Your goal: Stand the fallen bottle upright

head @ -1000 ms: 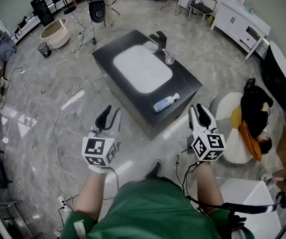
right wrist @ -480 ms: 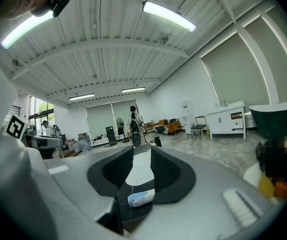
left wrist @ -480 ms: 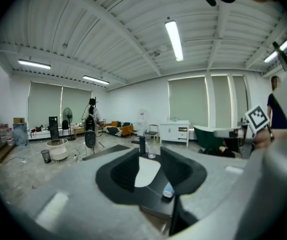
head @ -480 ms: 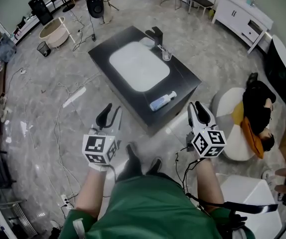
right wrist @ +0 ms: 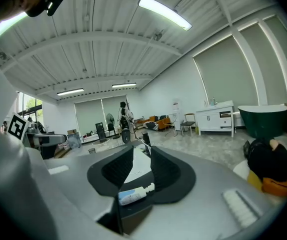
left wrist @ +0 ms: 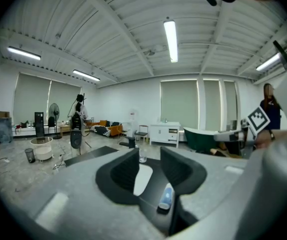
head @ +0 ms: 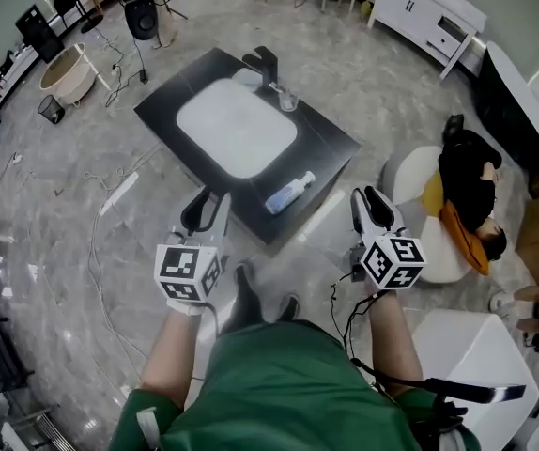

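Read off the left gripper (head: 211, 203) first: moderately open, nothing clamped, only distant scenery showing through the gap in the left gripper view (left wrist: 148, 156). Read off the right gripper (head: 371, 198) likewise: parted to a middling width, width unchanged over the last second, nothing between the pads in the right gripper view (right wrist: 141, 156).

Locate the bottle (head: 289, 193) ahead of both tools and roughly between them: right of the left gripper, left of the right gripper, well short of contact with either. Lying on its side at the near edge of the black counter (head: 331, 148), cap end pointing away and to the right. Seen low through each gap in the gripper views (left wrist: 166, 198) (right wrist: 133, 194).

Beyond the bottle, note the white basin (head: 237, 125), then the glass (head: 288, 100) and the faucet (head: 265, 64) at the far edge.

Compare with the head views of one second and half a second ago: both grippers carried forward, the near corner of the counter now closer to the left tool, feet now in view below. No change in the bottle's pose or position on the counter.

Treat as approach phase only: no grasp begun, uprighting not yet started. Expect one gripper to need further closing-in before clamping the body.
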The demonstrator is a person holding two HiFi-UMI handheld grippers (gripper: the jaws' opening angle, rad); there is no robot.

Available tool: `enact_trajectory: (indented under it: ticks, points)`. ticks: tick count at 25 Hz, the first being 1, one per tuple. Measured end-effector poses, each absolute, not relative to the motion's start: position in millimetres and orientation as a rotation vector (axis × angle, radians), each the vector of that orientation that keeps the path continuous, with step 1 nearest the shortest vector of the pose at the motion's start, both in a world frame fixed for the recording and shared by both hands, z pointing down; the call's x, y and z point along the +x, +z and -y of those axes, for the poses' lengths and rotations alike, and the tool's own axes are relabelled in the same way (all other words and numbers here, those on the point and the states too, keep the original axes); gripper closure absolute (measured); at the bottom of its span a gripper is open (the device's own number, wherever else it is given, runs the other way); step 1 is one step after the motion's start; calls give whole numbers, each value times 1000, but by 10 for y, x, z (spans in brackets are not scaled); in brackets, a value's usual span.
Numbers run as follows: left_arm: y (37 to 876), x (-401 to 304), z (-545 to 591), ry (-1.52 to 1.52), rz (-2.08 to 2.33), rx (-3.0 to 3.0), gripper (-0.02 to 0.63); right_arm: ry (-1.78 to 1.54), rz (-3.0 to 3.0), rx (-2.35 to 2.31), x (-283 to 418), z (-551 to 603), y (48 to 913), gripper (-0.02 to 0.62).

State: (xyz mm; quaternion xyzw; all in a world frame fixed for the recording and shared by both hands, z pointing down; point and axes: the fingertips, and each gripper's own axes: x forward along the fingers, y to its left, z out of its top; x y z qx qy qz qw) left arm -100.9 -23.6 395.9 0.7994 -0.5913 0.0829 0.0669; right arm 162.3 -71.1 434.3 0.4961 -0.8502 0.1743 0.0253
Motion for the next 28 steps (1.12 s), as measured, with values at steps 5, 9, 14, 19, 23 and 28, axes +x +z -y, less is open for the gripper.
enact_trajectory:
  ticks: [5,9,14,19,23,28]
  points:
    - [4049,-1184,655,254,1694,2438,474,613,2566,1582,1468,986,4437,494]
    - [4103,-1370,1023,261,1621,2467,474,715,2524,1623,1296,1225,4531,494]
    - [4196,-1567,1479,262,1520,2511,474,860,2460,1679,1085,1505,4703,494]
    - [4420,-1669,1791,280,1427,2527,474,1039,2374,1734,987,1652,5008,494]
    - [4616,-1674,1974,307,1387,2508,474,1094,2310,1731,986,1767,5286,494]
    - [4852,-1613,2116,360,1375,2462,474,1269,2266,1631,917,1892,5727,494]
